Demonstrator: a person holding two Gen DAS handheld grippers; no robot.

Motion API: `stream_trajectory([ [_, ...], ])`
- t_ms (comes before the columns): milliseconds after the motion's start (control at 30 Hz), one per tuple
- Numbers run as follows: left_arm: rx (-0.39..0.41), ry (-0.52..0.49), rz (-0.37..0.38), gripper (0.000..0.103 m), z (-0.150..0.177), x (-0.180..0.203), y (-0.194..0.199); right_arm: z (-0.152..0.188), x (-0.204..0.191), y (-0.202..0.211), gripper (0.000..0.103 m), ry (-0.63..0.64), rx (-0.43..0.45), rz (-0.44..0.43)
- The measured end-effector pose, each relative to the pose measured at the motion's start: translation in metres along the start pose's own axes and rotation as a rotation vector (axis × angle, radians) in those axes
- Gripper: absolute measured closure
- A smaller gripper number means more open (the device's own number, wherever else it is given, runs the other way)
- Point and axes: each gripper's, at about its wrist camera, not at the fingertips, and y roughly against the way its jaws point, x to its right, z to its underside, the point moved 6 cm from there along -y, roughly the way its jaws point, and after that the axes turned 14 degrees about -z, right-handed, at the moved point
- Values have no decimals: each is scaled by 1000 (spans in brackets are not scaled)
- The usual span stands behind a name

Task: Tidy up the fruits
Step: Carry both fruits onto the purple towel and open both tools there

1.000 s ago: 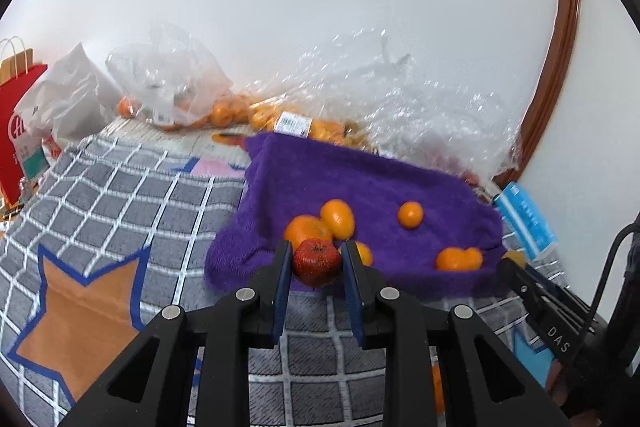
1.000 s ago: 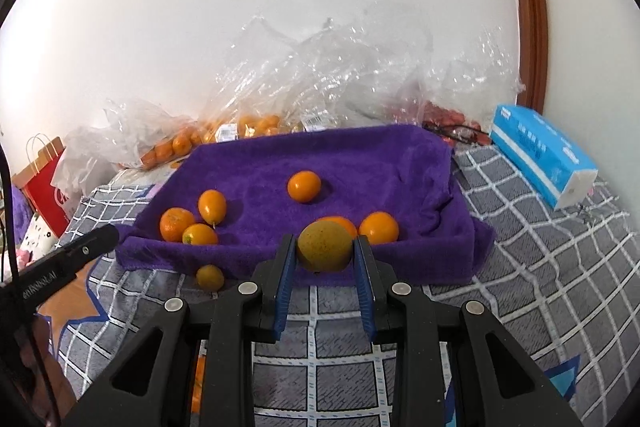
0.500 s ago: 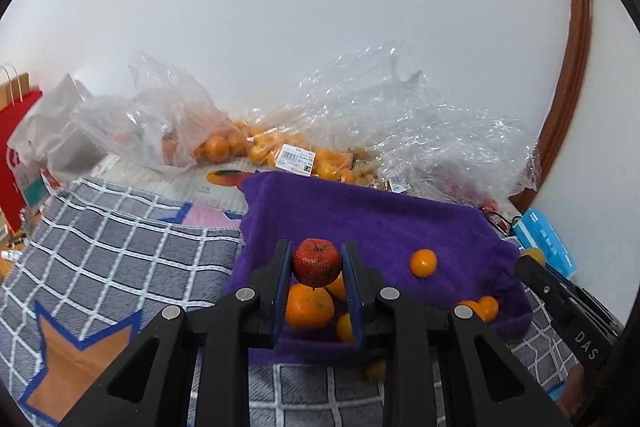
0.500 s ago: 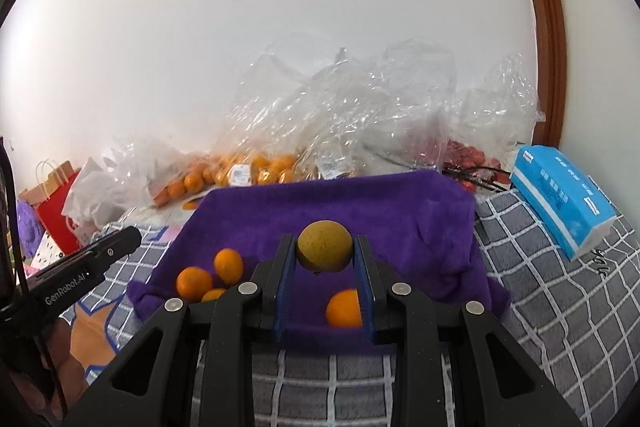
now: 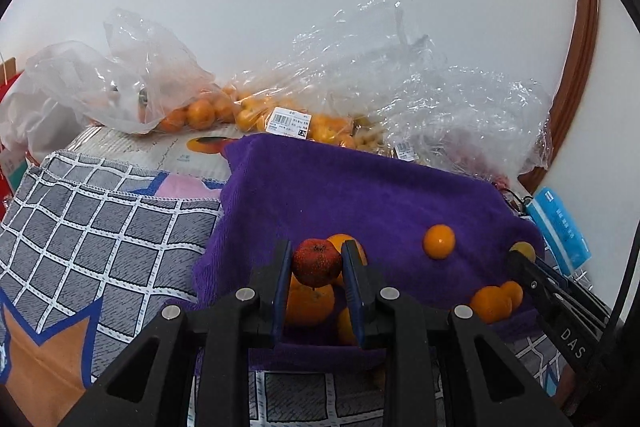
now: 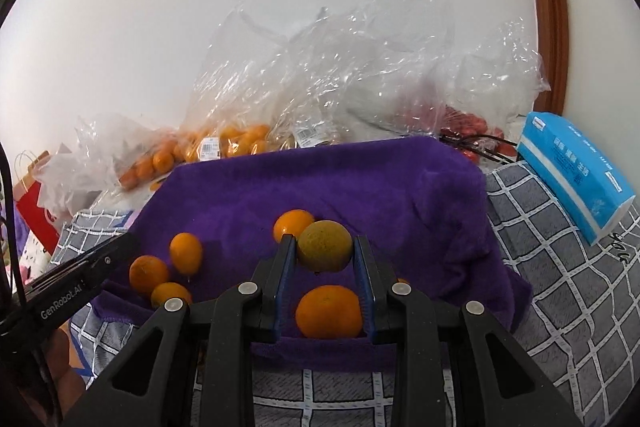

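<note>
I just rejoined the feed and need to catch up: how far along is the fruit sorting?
Done: several oranges already lie on the purple towel. In hand: the left gripper is shut on a red fruit, the right gripper on a yellow-green fruit, both over the towel. Left: releasing these two, and much fruit sits in the plastic bags behind.

A blue tissue pack [image 6: 576, 173] lies on the checked blanket [image 6: 560, 291].

A speckled dark-red round fruit [image 5: 317, 263] and a dull yellow-green round citrus [image 6: 325, 245] hang over the purple plush towel's [image 5: 360, 195] near edge, above loose glossy orange mandarins [image 6: 329, 311].
</note>
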Motion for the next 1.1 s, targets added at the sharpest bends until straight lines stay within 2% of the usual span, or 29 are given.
stream_trajectory([
  [433, -42, 7, 21, 79, 5, 2, -10, 7, 3, -11, 74, 3, -24, 5],
  [1100, -32, 15, 18, 78, 5, 2, -11, 11, 4, -16, 74, 7, -51, -1],
])
